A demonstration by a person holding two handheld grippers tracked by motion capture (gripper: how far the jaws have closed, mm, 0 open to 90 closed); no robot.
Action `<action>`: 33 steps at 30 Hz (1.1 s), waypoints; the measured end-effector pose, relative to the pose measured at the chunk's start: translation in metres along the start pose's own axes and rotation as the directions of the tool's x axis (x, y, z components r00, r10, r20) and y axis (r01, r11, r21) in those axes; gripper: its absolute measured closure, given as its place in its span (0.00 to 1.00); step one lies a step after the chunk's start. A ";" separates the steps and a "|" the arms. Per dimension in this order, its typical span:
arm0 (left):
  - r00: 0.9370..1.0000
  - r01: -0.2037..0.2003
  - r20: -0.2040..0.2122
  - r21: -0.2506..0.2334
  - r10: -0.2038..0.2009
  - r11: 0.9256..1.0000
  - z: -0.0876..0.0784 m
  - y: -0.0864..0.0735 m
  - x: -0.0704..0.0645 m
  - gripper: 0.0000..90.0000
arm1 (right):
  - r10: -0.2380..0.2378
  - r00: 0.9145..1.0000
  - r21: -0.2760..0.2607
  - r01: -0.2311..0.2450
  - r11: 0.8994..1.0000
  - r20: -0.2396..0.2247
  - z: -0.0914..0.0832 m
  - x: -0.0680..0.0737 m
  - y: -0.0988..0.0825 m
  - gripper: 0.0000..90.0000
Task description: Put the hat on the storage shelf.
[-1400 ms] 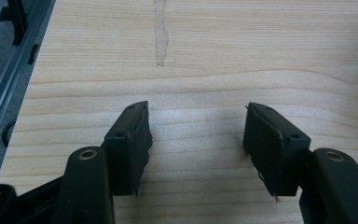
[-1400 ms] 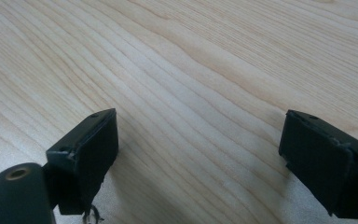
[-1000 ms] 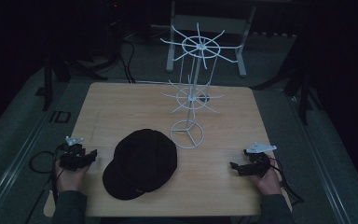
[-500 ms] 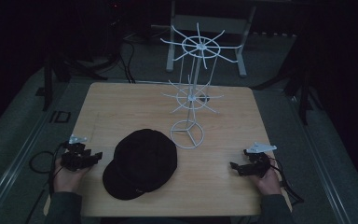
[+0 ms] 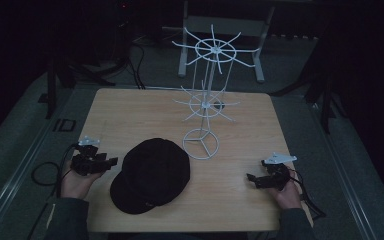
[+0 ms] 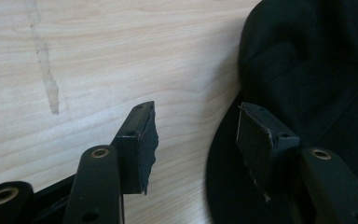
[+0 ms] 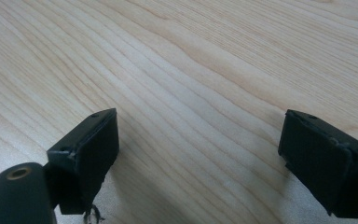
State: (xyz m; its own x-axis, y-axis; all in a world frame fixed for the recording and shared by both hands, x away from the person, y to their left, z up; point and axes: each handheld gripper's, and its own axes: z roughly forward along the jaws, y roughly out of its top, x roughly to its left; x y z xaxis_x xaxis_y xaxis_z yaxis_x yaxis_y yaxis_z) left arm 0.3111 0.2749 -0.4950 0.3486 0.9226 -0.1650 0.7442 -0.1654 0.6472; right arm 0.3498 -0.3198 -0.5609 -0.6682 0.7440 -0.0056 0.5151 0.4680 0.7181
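Observation:
A black cap (image 5: 152, 172) lies flat on the wooden table (image 5: 130, 110) near its front edge, brim toward the person. My left gripper (image 5: 111, 163) rests at the table's left front, open, its tips just left of the cap. In the left gripper view the cap (image 6: 317, 79) lies to the right, its edge under the right-hand jaw, with bare wood in the gap between the jaws (image 6: 196, 133). My right gripper (image 5: 250, 178) sits open at the right front, low over bare wood (image 7: 200, 140). A white wire stand (image 5: 205, 105) with two tiers of spokes rises behind the cap.
The stand's ring base (image 5: 201, 144) sits just right of the cap's far side. Black cables (image 5: 45, 172) trail off both grippers over the table edges. A grey frame (image 5: 220, 30) stands on the dark floor beyond the table.
My left gripper has edged right toward the cap's edge. The right gripper, cap and stand have stayed put.

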 end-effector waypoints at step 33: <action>0.995 -0.068 0.084 0.084 0.061 0.994 0.025 0.017 -0.032 0.54 | 0.001 1.000 0.000 -0.001 1.000 0.001 0.000 0.000 0.000 0.13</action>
State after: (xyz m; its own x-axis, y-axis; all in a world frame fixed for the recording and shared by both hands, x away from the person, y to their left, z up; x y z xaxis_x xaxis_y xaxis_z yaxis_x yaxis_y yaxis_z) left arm 0.3269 0.2343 -0.4978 0.4398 0.8782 -0.1878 0.7641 -0.2560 0.5921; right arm 0.3497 -0.3198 -0.5609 -0.6672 0.7449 -0.0057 0.5155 0.4673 0.7182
